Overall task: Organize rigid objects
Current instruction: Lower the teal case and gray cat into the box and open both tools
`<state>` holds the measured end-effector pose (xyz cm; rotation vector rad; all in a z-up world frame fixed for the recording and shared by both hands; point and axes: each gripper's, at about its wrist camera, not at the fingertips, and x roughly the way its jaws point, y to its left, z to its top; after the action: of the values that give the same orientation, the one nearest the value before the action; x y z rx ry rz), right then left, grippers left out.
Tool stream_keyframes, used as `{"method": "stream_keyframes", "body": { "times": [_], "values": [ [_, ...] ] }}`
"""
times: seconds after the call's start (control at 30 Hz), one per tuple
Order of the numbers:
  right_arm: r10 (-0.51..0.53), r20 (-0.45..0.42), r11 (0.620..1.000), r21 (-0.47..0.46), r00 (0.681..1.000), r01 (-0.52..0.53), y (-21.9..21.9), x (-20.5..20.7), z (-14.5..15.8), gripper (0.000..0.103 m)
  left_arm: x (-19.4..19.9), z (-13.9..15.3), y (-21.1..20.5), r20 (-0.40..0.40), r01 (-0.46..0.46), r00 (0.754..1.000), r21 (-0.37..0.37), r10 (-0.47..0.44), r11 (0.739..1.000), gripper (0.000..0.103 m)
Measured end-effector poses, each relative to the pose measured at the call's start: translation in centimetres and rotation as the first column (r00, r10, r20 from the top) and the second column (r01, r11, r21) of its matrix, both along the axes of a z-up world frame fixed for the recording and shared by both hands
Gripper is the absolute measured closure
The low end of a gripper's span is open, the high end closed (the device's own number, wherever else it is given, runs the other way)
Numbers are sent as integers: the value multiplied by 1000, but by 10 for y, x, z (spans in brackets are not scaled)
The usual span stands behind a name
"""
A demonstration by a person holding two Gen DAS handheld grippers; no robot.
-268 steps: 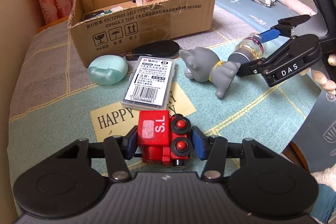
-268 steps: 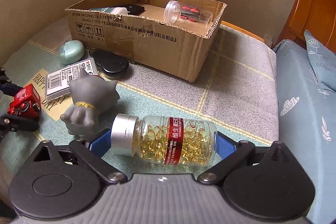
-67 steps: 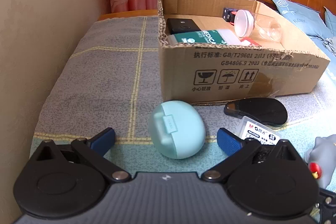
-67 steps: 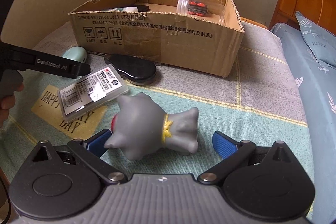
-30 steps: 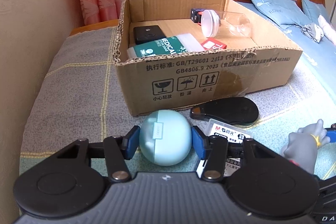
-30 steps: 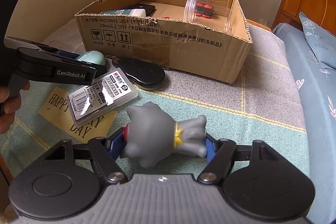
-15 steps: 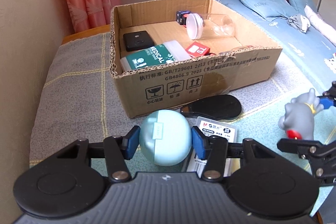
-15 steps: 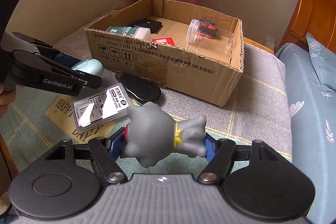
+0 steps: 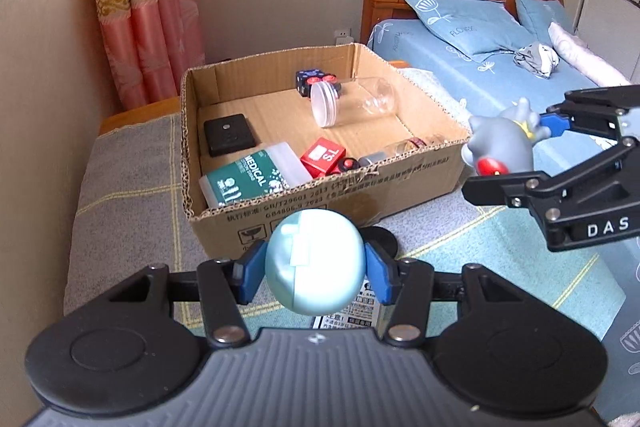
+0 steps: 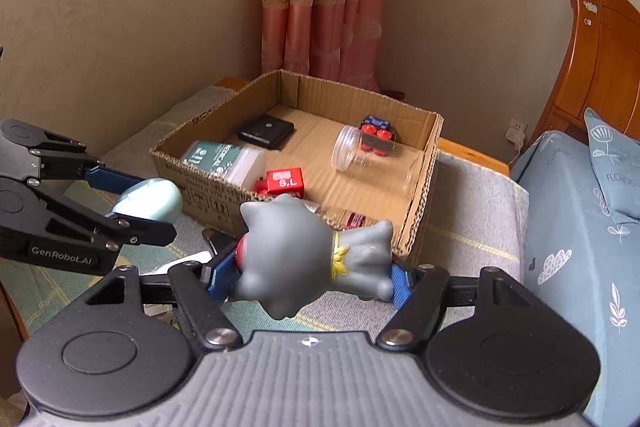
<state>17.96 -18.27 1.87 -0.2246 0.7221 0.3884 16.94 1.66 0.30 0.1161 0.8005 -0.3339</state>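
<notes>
Both tongs have risen toward the cardboard box, left tongs clamping the mint case, right tongs the grey figurine.

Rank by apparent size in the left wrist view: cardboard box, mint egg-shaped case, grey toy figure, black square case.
1. Open brown cardboard box
2. Mint egg-shaped case, inflated by nearness to the camera
3. Grey toy figure
4. Flat black square case

"MEDICAL" on green box
</notes>
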Motion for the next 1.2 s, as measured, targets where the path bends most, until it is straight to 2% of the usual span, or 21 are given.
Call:
{"method": "stream_keyframes", "body": {
  "times": [0.23,0.47,0.53,0.6,0.73,0.97,1.2],
  "values": [
    [2,33,1000,-25,999,-1,0,37,16,27,13,24,-5,54,6,999,12,-7,1000,51],
    [-44,20,999,-27,999,44,3,86,18,26,43,44,-10,85,6,996,41,-9,999,52],
    [-59,15,998,-34,998,59,5,99,14,23,52,47,-13,88,5,996,49,-9,999,52],
    [-93,4,995,-41,996,93,5,107,10,7,62,48,-15,94,1,996,57,-6,998,52],
    [-105,-10,994,4,994,106,-1,100,8,0,84,46,-19,81,-2,997,75,-4,997,51],
    [-116,0,993,19,993,116,-8,73,9,0,122,33,-22,45,-16,999,86,12,996,51],
    [-116,11,993,5,993,116,-9,63,13,0,150,15,-36,2,-12,1000,100,12,995,51]
  ]
}}
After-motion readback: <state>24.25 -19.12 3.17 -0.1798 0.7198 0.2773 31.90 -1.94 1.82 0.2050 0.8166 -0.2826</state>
